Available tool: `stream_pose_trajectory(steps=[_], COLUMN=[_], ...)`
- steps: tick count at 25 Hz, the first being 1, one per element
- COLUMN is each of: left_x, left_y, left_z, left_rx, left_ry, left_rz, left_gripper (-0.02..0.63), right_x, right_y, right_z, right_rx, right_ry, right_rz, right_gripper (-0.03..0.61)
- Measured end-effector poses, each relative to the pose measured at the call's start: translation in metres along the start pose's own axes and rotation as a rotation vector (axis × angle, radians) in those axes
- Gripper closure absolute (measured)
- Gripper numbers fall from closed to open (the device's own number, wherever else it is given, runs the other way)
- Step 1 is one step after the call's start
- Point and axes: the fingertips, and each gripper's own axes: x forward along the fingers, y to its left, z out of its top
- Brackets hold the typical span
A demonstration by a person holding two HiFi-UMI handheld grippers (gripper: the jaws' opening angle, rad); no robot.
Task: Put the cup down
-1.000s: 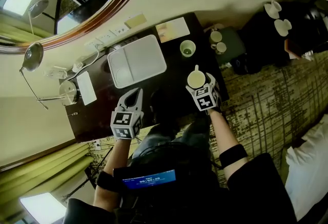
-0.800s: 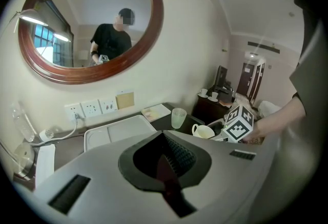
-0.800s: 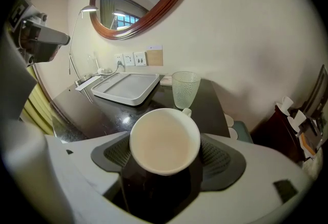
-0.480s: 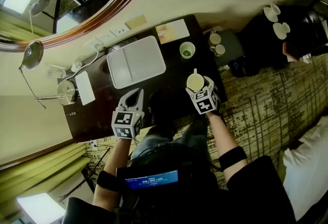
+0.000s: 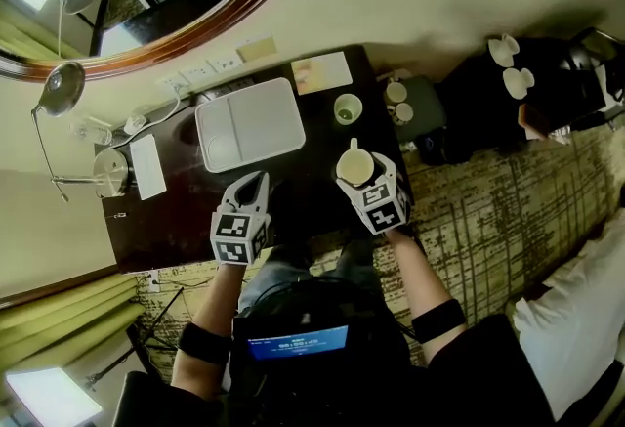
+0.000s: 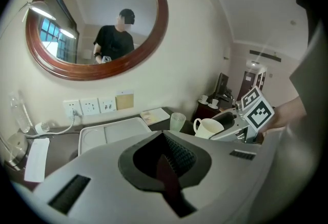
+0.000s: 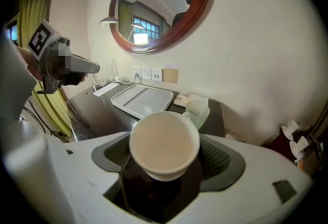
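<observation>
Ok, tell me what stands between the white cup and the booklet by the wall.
A pale green glass stands between the cup and the booklet. The head view shows all three in line, and the right gripper view shows the glass just behind the cup.

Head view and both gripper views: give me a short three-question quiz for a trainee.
1. What does the right gripper hold? A spoon, B cup, C nothing.
2. True or false: the left gripper is shut and empty.
3. Fill in: the white ___ lies on the table near the glass.
Key: 1 B, its jaws have just been closing on the cup; 2 true; 3 tray.
</observation>
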Motion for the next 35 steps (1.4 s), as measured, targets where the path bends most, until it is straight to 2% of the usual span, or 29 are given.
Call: stream_pose_trajectory(steps=[8,16,26,35], left_x=[0.001,-0.01,-0.014,-0.001], left_y=[-0.002,0.014,0.085,0.149], left_z=[0.005,0.001,0.002,-0.009], left_rx=[0.002,-0.04,-0.09,-0.119], left_ry=[-0.039,-0.052,-0.049,-0.034], left_rz=[0.019,0.078,0.216,0.304], left_gripper=[0.614,0.614,0.614,0.614], right_x=[-0.022,-0.009,0.074,0.165], right_y=[0.028,0.07,0.136,0.172], right_z=[0.066,0.108,0.175,0.236], right_rx=[-0.106,-0.225,-0.36,-0.413], right_ry=[-0.069,-0.102,-0.135,-0.169], right_rz=[0.074,0.17,0.315,0.347], right_gripper=[0.161,0.161,0.161,0.161])
